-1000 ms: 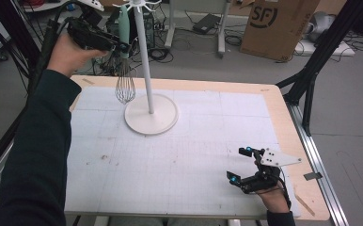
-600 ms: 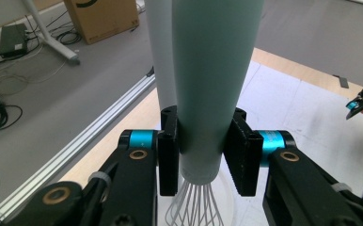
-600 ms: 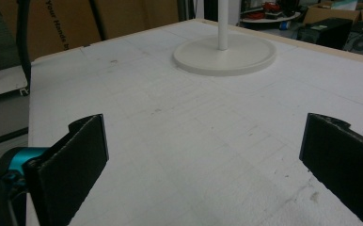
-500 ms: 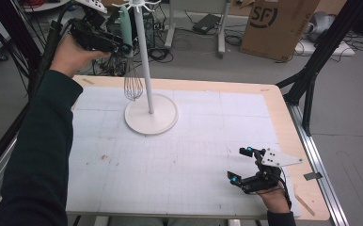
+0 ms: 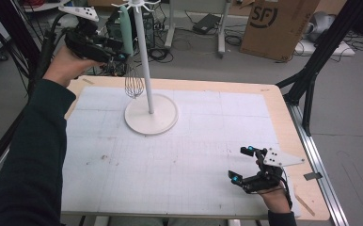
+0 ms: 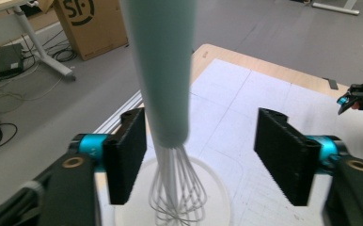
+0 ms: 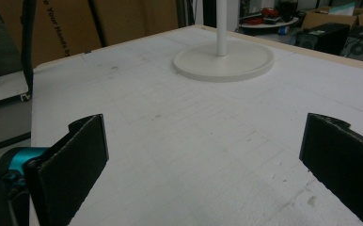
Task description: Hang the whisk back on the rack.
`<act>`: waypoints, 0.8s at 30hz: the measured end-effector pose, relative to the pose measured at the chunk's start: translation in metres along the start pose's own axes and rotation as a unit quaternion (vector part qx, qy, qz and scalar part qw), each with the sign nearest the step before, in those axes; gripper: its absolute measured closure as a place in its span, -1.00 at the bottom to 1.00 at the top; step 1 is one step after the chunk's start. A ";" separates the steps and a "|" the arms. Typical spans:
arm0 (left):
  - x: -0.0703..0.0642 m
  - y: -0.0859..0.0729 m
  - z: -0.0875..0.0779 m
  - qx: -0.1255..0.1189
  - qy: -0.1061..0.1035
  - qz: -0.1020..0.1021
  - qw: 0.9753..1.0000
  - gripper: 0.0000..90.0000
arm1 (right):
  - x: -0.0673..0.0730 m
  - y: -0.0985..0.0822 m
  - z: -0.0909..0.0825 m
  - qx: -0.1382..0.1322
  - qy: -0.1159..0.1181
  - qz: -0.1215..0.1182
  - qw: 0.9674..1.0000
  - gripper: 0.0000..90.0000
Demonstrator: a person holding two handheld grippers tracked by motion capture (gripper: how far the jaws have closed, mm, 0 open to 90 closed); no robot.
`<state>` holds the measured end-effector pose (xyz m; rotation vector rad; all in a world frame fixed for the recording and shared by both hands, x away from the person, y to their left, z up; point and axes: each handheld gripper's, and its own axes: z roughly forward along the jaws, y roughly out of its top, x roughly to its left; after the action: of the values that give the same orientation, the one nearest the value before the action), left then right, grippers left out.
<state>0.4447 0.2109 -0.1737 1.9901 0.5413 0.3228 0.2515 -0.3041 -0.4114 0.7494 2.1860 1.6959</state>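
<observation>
Pale-green in the handle, the whisk (image 6: 163,80) hangs from the white stand (image 5: 144,61) between the left gripper (image 6: 201,162)'s fingers, which have just been opening and stand released because the hook bears it, while the right gripper (image 5: 248,165) rests spread, empty, on the surface (image 5: 193,141).
</observation>
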 end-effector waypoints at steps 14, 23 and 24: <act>-0.025 -0.048 -0.009 -0.022 0.008 -0.010 1.000 -0.76 | 0.003 0.004 0.004 -0.001 0.007 -0.006 1.000 -0.99; -0.040 -0.069 -0.010 -0.032 -0.012 -0.011 0.999 -0.87 | 0.004 0.006 0.006 -0.003 0.011 -0.008 1.000 -0.99; -0.042 -0.071 -0.010 -0.035 -0.014 -0.010 0.999 -0.87 | 0.004 0.006 0.006 -0.001 0.012 -0.007 1.000 -0.99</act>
<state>0.3873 0.2259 -0.2320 1.9179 0.5247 0.2964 0.2528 -0.2960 -0.4067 0.7152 2.1996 1.7087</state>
